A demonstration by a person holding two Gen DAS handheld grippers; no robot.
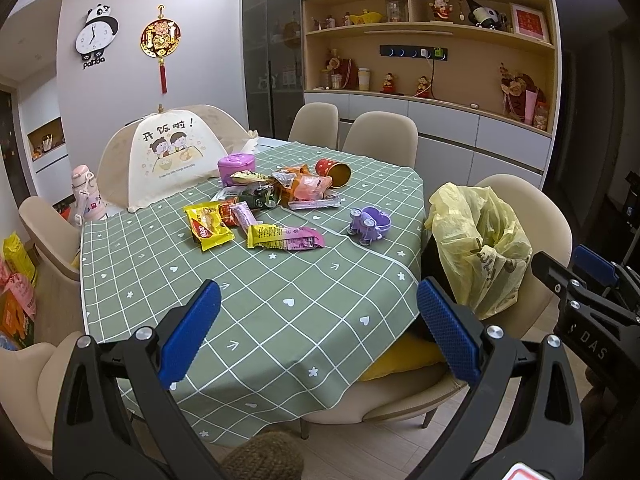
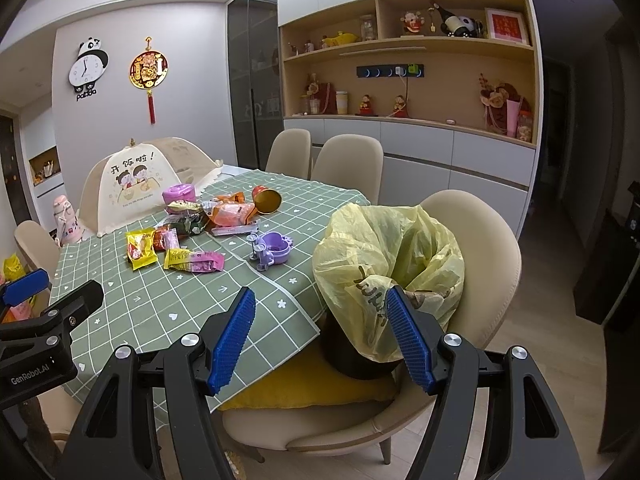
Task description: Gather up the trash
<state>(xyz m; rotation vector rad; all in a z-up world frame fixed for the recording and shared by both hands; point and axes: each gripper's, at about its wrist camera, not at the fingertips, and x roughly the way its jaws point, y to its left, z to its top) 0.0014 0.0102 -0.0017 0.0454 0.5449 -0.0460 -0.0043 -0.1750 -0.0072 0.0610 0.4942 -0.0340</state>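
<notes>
Snack wrappers litter the table's centre, at twelve o'clock from the left gripper and eleven from the right gripper, both wide open, empty. Slick foil could slip mid-carry, missing the yellow bin bag.

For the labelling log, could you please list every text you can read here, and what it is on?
"panda": under the panda clock.
"开饭啦!": on the food cover.
"GenRobot.AI": on the left gripper.
"DAS": on the right gripper.
Snack wrappers and trash bag print: too small or creased.
</notes>
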